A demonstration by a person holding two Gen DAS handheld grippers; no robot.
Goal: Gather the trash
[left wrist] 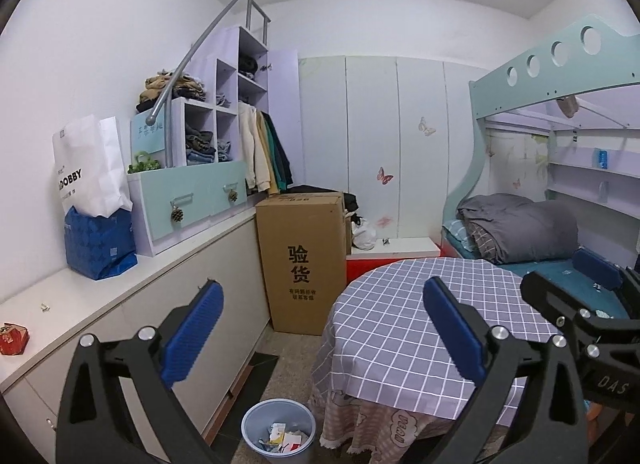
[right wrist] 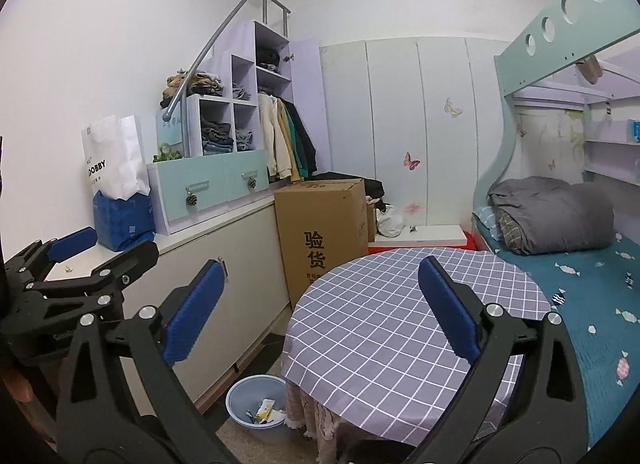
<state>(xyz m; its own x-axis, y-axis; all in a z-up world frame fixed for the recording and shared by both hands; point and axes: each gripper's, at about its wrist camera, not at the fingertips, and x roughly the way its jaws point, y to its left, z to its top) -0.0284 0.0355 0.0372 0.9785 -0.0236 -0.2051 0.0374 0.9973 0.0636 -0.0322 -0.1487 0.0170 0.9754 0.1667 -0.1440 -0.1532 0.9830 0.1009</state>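
Observation:
A light blue trash bin [left wrist: 256, 430] [right wrist: 244, 396] stands on the floor between the cabinet and the round table, with paper scraps and wrappers [left wrist: 285, 438] inside it. My left gripper [left wrist: 322, 288] is open and empty, held above the bin and the table's edge. My right gripper [right wrist: 320, 266] is open and empty too, over the table. Each one shows in the other's view: the right gripper [left wrist: 576, 280] at the right edge, the left gripper [right wrist: 100, 248] at the left edge. A small red packet [left wrist: 14, 338] lies on the cabinet top.
The round table [left wrist: 400, 304] wears a grey checked cloth. A tall cardboard box [left wrist: 304, 260] stands behind the bin. The long white cabinet [left wrist: 120, 296] carries paper bags [left wrist: 92, 172] and a shelf unit. A bunk bed [right wrist: 580, 272] with a folded grey quilt is on the right.

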